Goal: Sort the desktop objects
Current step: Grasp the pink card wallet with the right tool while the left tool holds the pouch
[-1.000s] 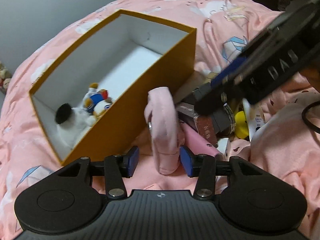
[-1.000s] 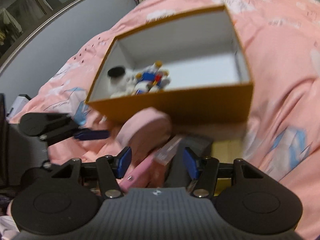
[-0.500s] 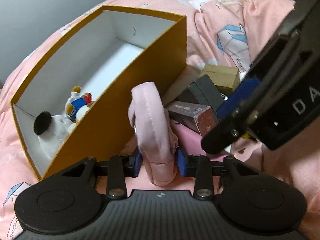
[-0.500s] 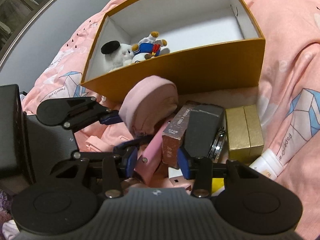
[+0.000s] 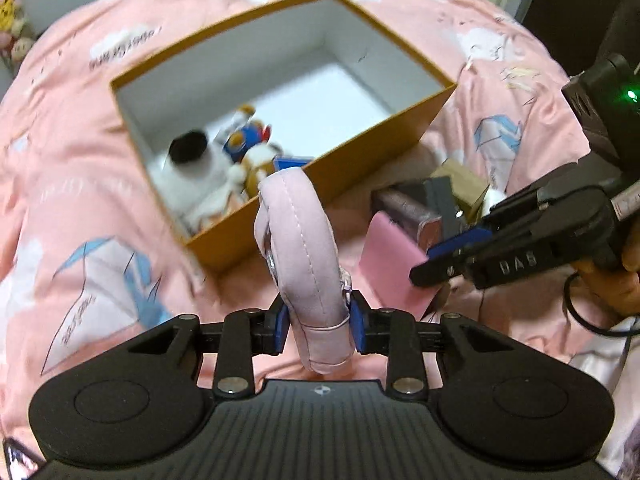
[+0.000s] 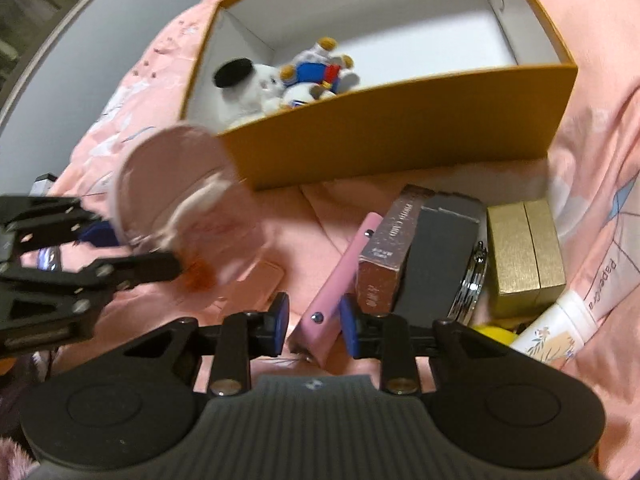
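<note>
Left wrist view shows the left gripper (image 5: 319, 323) clamped on a round, pale pink stitched pouch (image 5: 302, 256), its blue pads pressing both sides, the pouch held upright just in front of the near wall of an open mustard-yellow cardboard box (image 5: 372, 160) with a white interior. Inside that box lie small plush toys (image 5: 224, 160). Everything rests on a pink printed quilt (image 5: 80, 220). Right wrist view has the right gripper (image 6: 313, 322) with jaws slightly apart around the lower end of a flat pink case (image 6: 340, 276); whether the pads touch it is unclear. Beside the case stand a brown carton (image 6: 386, 248), a dark grey box (image 6: 436, 256) and a gold box (image 6: 524, 252).
</note>
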